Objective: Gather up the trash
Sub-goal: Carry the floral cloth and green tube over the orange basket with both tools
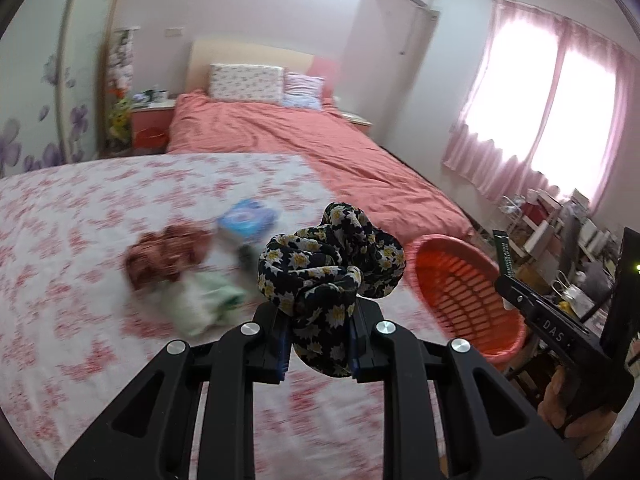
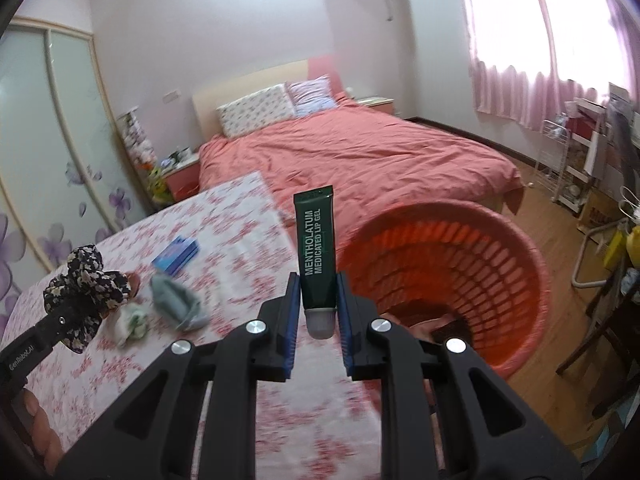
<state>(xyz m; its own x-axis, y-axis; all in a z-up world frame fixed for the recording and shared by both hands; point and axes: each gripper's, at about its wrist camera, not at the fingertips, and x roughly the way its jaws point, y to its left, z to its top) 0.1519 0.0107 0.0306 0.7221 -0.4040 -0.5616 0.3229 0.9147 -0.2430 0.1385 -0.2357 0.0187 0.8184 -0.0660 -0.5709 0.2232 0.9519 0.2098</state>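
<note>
Bright daylight thru blown-out pink curtains (image 1: 532,92), motion-blurred tabletop (image 1: 100,260), fisheye bend + dark vignette at edges.

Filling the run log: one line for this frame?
left gripper: shut on scrunchie | right gripper: shut on tube | basket: nearby

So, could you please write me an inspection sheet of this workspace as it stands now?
Surface: table under a pink floral cloth, blurred in places.
Job's things: black floral scrunchie; green lip gel tube; red slatted basket beside the table, something lying at its bottom.
Clutter: blue box, grey-green cloth, white crumpled piece, brownish fabric, all on the cloth.
Grippers: left gripper shut on the scrunchie; right gripper shut on the tube, cap end toward the camera.
Cables: nothing seen.
Surroundings: bed with coral cover, pink curtains, wardrobe with sliding doors, crowded shelving.
</note>
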